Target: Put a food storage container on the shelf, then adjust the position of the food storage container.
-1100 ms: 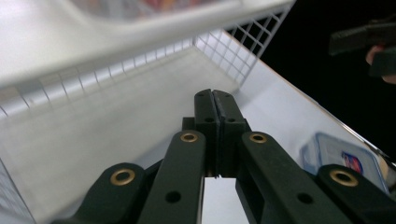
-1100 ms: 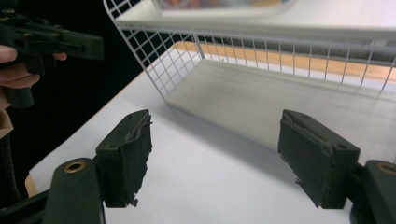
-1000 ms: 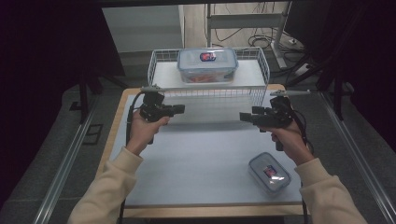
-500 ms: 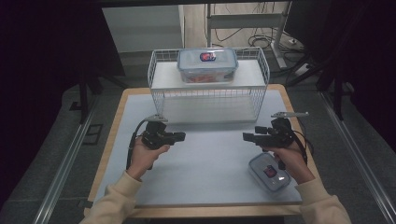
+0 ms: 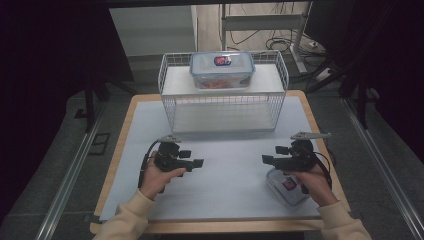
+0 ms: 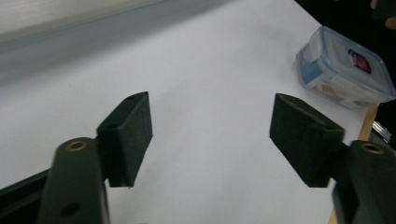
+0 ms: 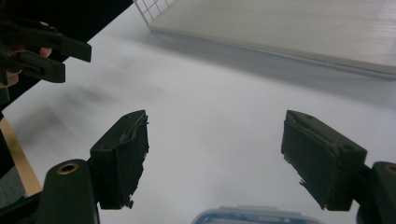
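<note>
Clear lidded box [image 5: 287, 185], blue rim, beneath right tool [image 5: 270, 160]; both tools wide, empty.

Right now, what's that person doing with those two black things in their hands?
A person holds a grabbing tool in each hand over a white table. The right tool hangs open just above a small lidded food box near the table's edge. The left tool has just been opening, with nothing between its jaws. Another lidded box sits on top of a wire basket shelf at the back.
</note>
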Demonstrator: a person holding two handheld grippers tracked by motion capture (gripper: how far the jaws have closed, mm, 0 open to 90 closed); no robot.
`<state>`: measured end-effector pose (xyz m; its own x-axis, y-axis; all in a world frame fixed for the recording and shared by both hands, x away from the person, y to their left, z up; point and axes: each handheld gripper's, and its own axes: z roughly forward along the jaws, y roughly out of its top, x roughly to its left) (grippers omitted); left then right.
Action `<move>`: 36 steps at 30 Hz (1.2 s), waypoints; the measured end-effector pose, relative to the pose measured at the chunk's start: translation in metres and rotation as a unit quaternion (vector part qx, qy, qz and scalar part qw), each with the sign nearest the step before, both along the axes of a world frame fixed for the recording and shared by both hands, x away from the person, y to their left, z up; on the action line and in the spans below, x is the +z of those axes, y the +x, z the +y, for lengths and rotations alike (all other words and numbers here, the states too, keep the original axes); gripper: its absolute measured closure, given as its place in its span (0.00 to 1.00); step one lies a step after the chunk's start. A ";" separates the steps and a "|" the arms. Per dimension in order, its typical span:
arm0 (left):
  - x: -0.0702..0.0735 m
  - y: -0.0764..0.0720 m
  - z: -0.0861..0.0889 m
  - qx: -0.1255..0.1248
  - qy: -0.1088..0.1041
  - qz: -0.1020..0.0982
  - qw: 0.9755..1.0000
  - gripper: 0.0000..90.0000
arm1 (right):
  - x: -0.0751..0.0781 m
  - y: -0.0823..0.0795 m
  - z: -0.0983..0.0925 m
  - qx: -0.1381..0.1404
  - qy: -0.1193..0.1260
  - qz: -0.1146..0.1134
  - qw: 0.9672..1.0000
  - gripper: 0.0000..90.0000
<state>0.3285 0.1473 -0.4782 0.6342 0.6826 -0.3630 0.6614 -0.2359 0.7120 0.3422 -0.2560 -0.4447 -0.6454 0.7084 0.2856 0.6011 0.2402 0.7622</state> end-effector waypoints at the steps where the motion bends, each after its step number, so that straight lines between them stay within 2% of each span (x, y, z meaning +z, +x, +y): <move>1: -0.001 -0.001 0.000 -0.001 0.002 0.000 1.000 0.31 | 0.000 -0.002 -0.001 -0.001 -0.001 -0.002 1.000 0.25; 7: -0.008 -0.007 0.000 0.002 0.013 -0.005 1.000 0.31 | 0.000 -0.009 -0.012 -0.006 -0.002 -0.001 1.000 0.26; 10: -0.011 -0.008 -0.002 0.000 0.018 -0.004 1.000 0.30 | -0.002 -0.013 -0.018 -0.017 -0.018 -0.009 1.000 0.26; 19: -0.017 -0.014 -0.003 -0.004 0.023 0.001 1.000 0.29 | -0.005 -0.036 -0.031 -0.021 -0.037 -0.019 0.999 0.31; 22: -0.019 -0.016 0.000 -0.003 0.025 0.002 1.000 0.29 | -0.003 -0.048 -0.032 -0.010 -0.040 -0.024 0.999 0.46; 25: -0.022 -0.017 0.001 -0.003 0.028 0.005 1.000 0.29 | 0.000 -0.060 -0.027 0.001 -0.060 -0.038 0.997 0.66; 28: -0.023 -0.016 0.001 -0.003 0.029 0.006 1.000 0.29 | 0.004 -0.071 -0.020 0.020 -0.062 -0.033 0.997 0.88; 29: -0.023 -0.016 0.001 -0.005 0.031 0.007 0.999 0.30 | 0.003 -0.073 -0.018 0.027 -0.066 -0.029 0.997 0.92; 32: -0.024 -0.016 0.000 -0.004 0.031 0.007 1.000 0.30 | -0.002 -0.080 -0.010 0.045 -0.090 -0.018 0.995 0.99; 36: -0.025 -0.016 0.001 -0.005 0.033 0.008 0.999 0.30 | -0.015 -0.093 0.001 0.075 -0.131 -0.003 0.989 1.00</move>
